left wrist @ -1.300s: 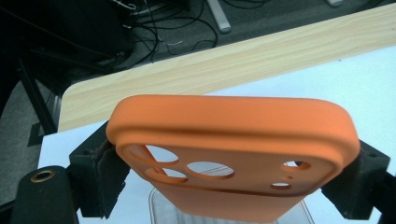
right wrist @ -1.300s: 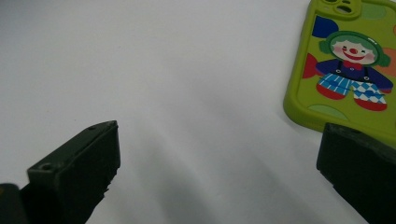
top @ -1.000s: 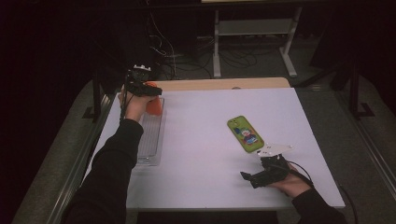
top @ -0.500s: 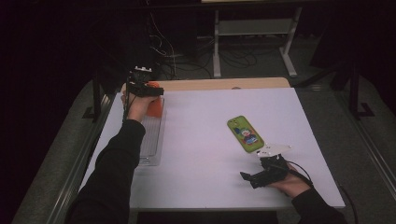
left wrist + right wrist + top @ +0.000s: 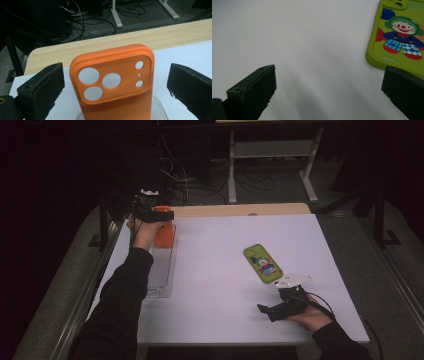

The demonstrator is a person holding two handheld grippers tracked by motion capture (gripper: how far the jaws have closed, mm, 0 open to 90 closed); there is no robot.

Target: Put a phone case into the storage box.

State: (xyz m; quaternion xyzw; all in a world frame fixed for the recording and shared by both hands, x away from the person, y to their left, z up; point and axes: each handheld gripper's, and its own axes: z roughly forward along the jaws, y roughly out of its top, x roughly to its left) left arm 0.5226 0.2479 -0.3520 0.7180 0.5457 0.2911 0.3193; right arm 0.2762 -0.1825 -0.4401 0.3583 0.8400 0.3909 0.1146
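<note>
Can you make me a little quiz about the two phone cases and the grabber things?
1. True or false: the left gripper is squeezing the orange phone case.
2. What does the orange phone case stand in? A) a clear tray B) a cardboard box C) a metal bowl
3. What is drawn on the green phone case that lies flat near the right gripper?

Key
1. False. Its jaws have just been opening, and there are gaps on both sides of the case between them.
2. A, the clear tray at the left side of the white table.
3. A clown with green hair.
</note>
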